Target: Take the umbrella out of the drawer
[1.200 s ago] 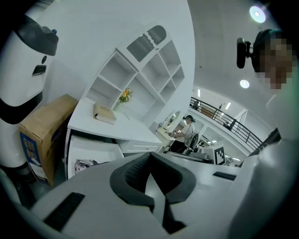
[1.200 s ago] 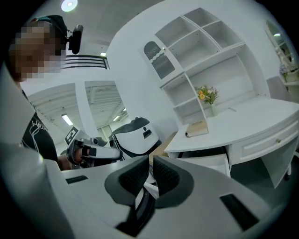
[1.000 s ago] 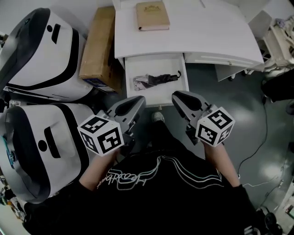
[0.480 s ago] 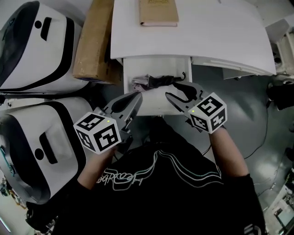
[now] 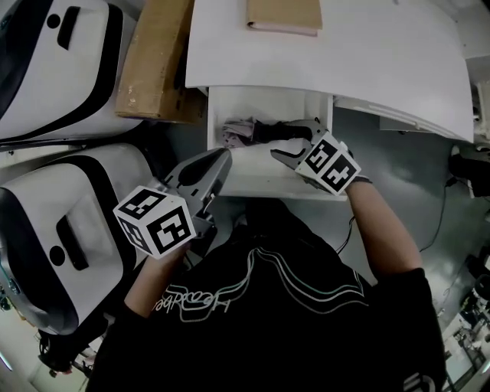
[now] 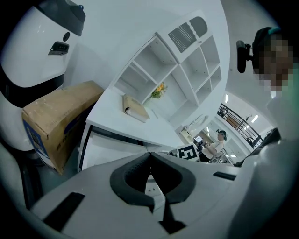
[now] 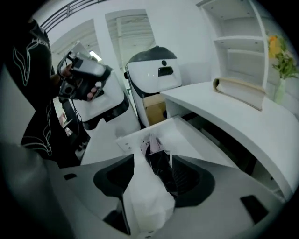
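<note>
Right gripper over open drawer, jaws just opened wide, gripping nothing; black umbrella lies between them, close to right jaw.

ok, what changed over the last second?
Right tool dropped from in front of the drawer into it, its jaws just opening. The folded umbrella now lies between them, not yet gripped. Left tool edged closer to the drawer front, shut as before. Umbrella, drawer and book haven't moved.
</note>
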Tool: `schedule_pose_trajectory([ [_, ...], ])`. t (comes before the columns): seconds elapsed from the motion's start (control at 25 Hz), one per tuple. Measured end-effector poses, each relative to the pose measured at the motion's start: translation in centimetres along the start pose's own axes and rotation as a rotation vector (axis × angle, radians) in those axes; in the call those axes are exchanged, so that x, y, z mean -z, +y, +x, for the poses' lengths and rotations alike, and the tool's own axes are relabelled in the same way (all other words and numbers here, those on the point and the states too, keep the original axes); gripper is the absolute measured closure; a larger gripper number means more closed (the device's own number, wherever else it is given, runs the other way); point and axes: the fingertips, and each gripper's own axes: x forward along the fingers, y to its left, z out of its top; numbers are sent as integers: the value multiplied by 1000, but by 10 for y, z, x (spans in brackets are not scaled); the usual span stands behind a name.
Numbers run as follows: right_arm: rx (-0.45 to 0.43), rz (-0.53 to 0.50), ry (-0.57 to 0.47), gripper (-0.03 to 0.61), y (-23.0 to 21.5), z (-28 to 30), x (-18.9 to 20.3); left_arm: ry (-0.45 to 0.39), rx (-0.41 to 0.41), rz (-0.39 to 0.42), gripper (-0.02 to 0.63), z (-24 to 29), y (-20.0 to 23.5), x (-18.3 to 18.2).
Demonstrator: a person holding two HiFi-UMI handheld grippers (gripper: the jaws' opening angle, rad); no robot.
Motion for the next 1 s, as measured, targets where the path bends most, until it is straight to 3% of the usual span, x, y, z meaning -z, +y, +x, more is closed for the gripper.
schedule_pose_trajectory([
  [0.24,39,-277,216,339,-25,44,34,9,-26,-35,594,6,24,2],
  [0.48,5,-446,362,339,-34,82,63,21,-40,-65,594,12,44,2],
  [1.0,-55,-575,476,341,-44,132,83,25,-56,-107,594,19,70,5],
])
